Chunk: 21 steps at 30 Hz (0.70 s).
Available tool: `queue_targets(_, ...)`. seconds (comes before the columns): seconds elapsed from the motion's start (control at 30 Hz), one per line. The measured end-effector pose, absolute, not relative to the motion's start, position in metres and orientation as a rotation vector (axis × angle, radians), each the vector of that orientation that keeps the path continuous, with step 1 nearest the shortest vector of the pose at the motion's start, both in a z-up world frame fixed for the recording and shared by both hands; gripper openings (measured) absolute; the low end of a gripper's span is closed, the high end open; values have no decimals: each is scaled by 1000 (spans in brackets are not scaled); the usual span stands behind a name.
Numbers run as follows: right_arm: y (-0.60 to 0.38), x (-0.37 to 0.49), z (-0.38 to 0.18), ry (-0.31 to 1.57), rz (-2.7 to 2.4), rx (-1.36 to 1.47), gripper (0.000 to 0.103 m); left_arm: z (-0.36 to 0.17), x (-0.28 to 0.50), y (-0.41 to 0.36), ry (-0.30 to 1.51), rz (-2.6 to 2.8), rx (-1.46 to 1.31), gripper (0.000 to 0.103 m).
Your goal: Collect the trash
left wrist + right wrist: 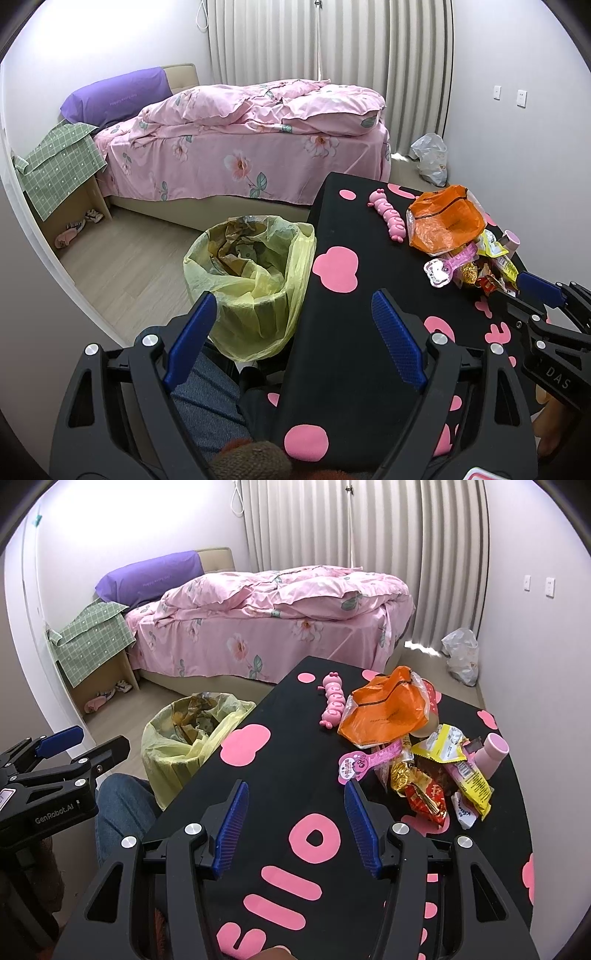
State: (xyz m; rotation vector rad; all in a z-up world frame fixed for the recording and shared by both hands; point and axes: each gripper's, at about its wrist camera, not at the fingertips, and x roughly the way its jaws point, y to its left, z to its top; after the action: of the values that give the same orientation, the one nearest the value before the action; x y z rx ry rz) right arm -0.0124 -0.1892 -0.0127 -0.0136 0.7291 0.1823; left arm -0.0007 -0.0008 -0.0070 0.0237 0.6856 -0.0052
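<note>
Near the table's [280,775] far right corner sat the trash pile: orange bag [384,710], yellow wrapper [441,746], red and gold wrappers [417,786], pink cup [493,751], pink caterpillar toy [334,701] beside it. Right gripper [295,827] hovered over the table, fingers apart, empty. Left gripper [291,339] wide open at the left edge, above the yellow-lined bin [251,273] on the floor

Wrappers [424,775] on table [280,775]; bin [184,746] left (bed [266,635] behind).
</note>
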Motion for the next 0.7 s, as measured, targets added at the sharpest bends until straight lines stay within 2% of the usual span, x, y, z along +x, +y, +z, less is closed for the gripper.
queue_targets(0.7,-188,-14,-14,730,184,-16,51,-10,-4,5,688,-2,19,82)
